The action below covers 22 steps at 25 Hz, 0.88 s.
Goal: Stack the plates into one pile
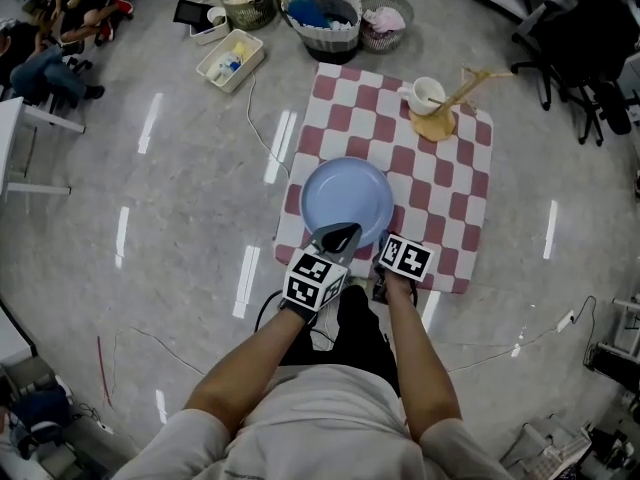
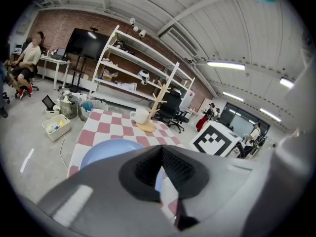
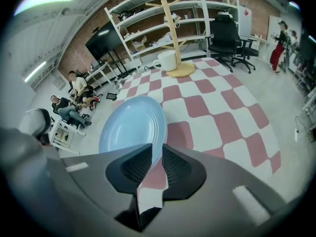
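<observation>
Squarely on the near half of a red-and-white checked cloth (image 1: 440, 173) lies a pale blue plate (image 1: 347, 200). It is round and glossy, with faint concentric ridges running inside its rim. It sits flat on the fabric, and only this one plate shows.

The left gripper (image 1: 338, 236) reaches over the plate's near edge. In the left gripper view its ribbed black pads (image 2: 148, 167) meet at the tips, with a thin wedge of gap further back, and nothing is caught between them. Blue plate and checks show through the wedge.

The right gripper (image 1: 388, 253) sits just beside the plate's near right rim, over the cloth. In the right gripper view its jaws stand a narrow slit apart, parallel, and hold nothing. The plate's edge and a red square show beyond the slit.

At the cloth's far right corner a white mug (image 1: 425, 95) stands against a wooden mug tree (image 1: 436, 124) with a round flat base and slanting pegs.

The cloth is spread on a smooth grey floor (image 1: 180, 198) that reflects the ceiling lights as streaks. Past the cloth stand woven baskets (image 1: 322, 13) and a white plastic tub (image 1: 230, 60).
</observation>
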Tool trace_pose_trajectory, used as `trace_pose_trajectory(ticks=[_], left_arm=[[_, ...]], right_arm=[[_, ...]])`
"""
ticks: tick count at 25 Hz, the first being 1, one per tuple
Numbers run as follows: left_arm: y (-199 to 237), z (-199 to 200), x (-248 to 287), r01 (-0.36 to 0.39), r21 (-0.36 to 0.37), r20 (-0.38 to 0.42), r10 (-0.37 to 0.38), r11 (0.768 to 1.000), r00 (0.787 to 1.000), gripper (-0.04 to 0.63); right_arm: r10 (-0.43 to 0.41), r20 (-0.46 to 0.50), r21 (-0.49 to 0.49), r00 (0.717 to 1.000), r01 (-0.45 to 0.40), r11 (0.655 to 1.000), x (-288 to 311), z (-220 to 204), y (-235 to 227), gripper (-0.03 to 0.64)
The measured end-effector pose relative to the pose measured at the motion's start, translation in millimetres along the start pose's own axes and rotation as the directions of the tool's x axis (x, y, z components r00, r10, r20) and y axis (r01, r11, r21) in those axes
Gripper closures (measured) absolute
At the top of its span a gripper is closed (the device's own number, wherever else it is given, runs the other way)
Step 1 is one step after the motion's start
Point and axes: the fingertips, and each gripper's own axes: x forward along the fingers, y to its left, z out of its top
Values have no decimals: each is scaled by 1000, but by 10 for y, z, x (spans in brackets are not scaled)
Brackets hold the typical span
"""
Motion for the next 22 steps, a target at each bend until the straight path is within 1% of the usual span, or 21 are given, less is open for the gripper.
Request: trace_pose_trajectory(ticks=[3,5,7,8,9,12,15,22], left_arm=[[-46,72,-41,10,7,3,-10,1000,1000,589],[-79,104,-74,17,8,2,-17,1000,1000,589],[-107,139,-106,25,14,2,-25,1000,1000,589],[-118,158,-122,29,16,1,-29,999,1000,589],[-130,176,-141,33,17,0,-33,999,999,589],[-175,236,-233,37,9,2,-37,999,999,589],[-220,353,-344,41,16,18,-42,999,999,589],[-362,786,-616,59,51,83,-63,997,995,589]], right_arm=[[50,64,11,997,-50,999,-226,142,119,549],[78,108,18,991,-80,997,-394,222,196,575],[109,154,27,982,-114,993,-557,306,283,577],[124,176,30,977,-131,991,-633,347,327,594],[139,195,31,971,-148,989,-708,383,369,595],[183,240,29,953,-196,980,-936,444,497,607],[225,292,16,929,-240,971,-1171,528,647,607],[303,424,-62,853,-307,950,-1801,830,1006,607]])
